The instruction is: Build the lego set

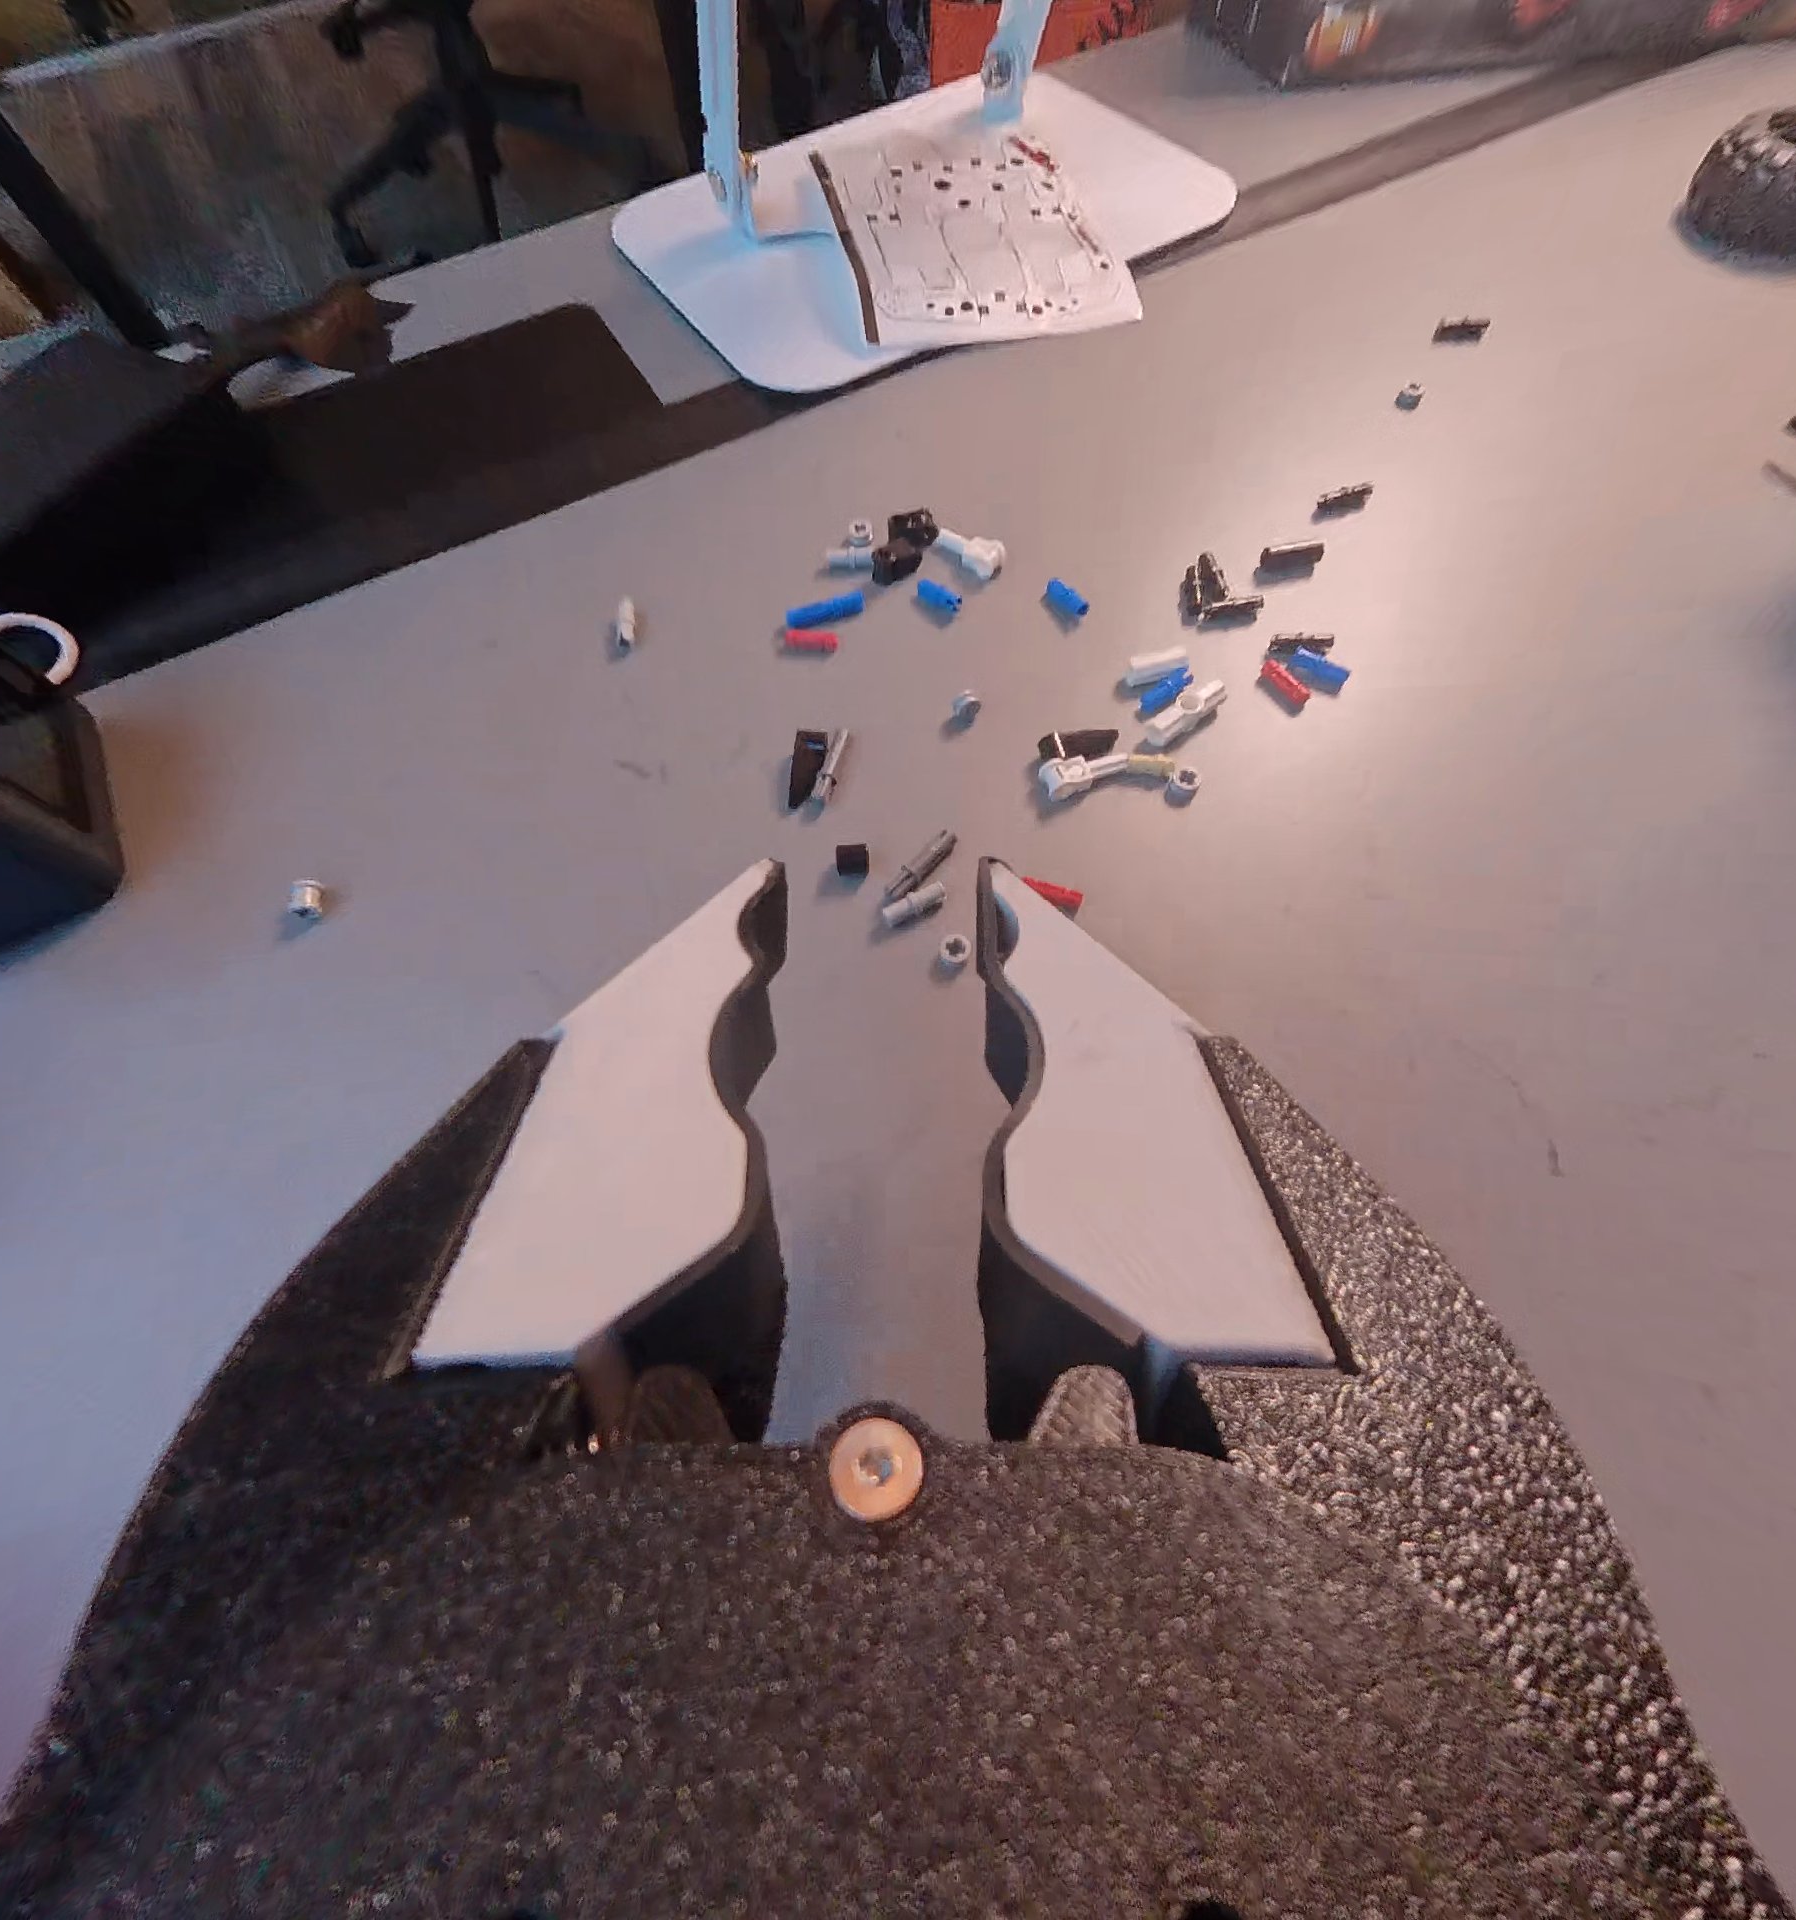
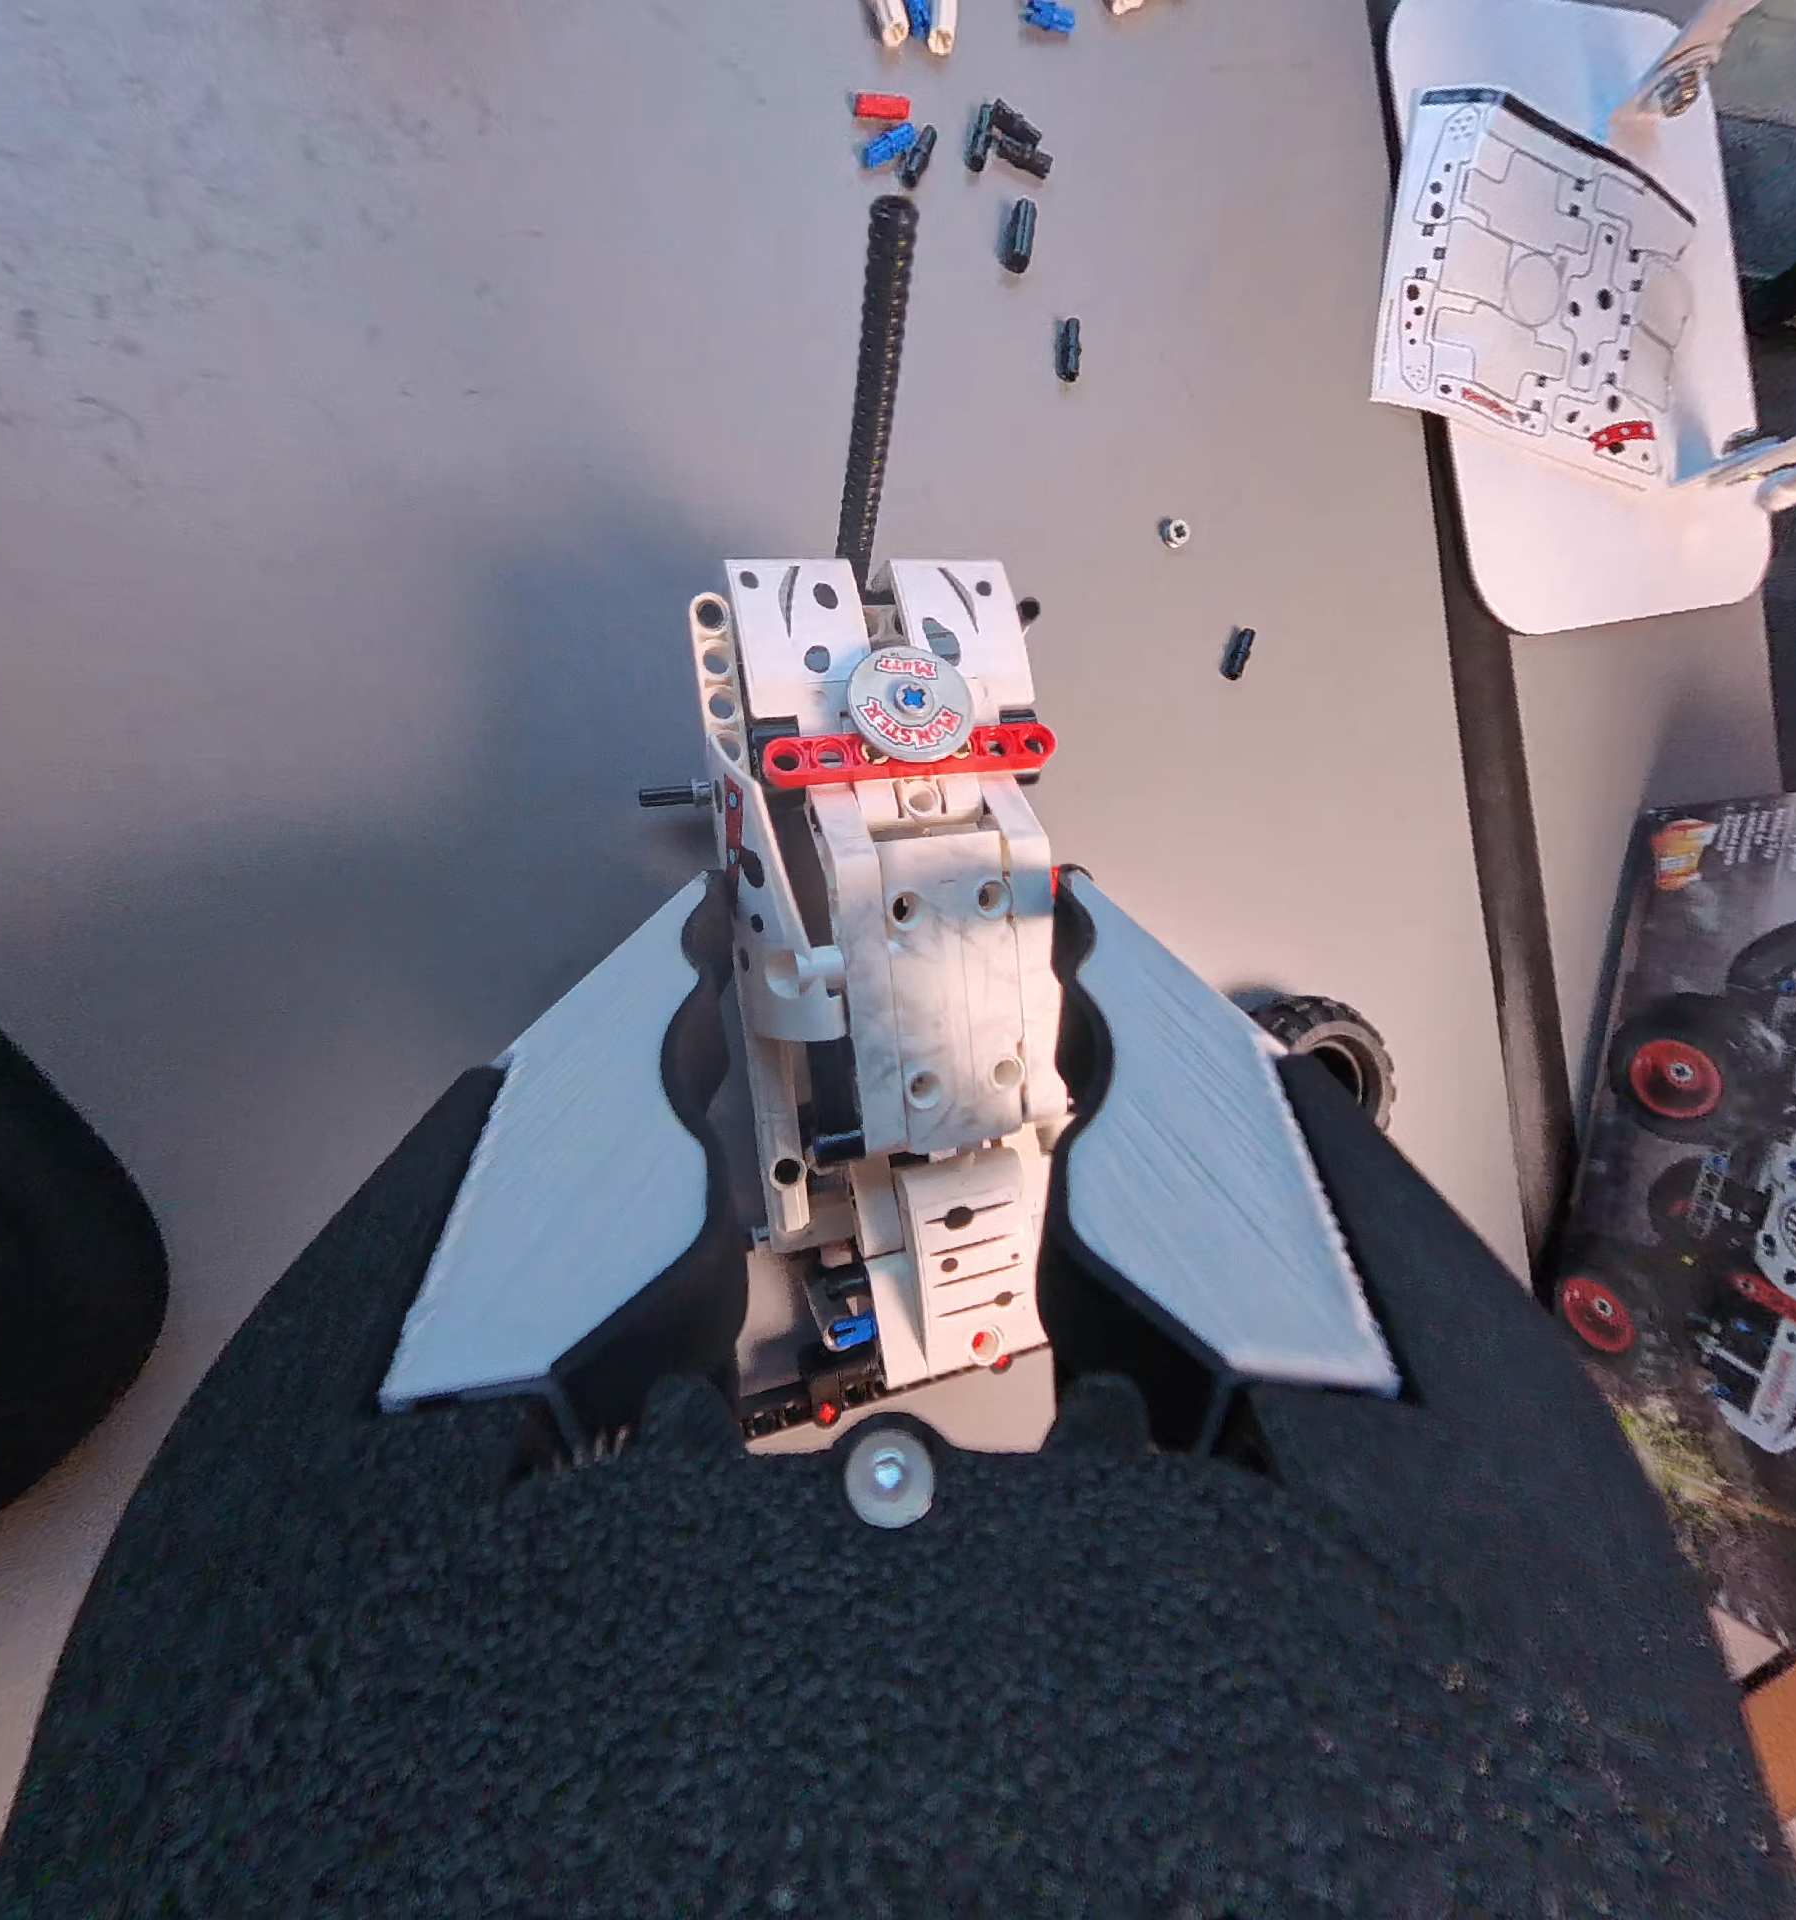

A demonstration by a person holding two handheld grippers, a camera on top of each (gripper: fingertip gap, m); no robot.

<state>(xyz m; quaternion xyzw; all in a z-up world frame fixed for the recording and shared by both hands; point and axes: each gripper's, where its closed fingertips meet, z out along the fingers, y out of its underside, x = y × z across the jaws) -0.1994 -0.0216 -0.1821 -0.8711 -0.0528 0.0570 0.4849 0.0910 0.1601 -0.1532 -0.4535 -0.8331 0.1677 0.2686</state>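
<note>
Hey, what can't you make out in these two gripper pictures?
- Model, right wrist view: its near end is hidden behind the right gripper body; whether the fingers press its sides is unclear.
- Red pin, left wrist view: partly hidden behind the left gripper.
- Tyre, left wrist view: blurred, cut by the right edge.
- Box, right wrist view: cut by the right edge.
</note>
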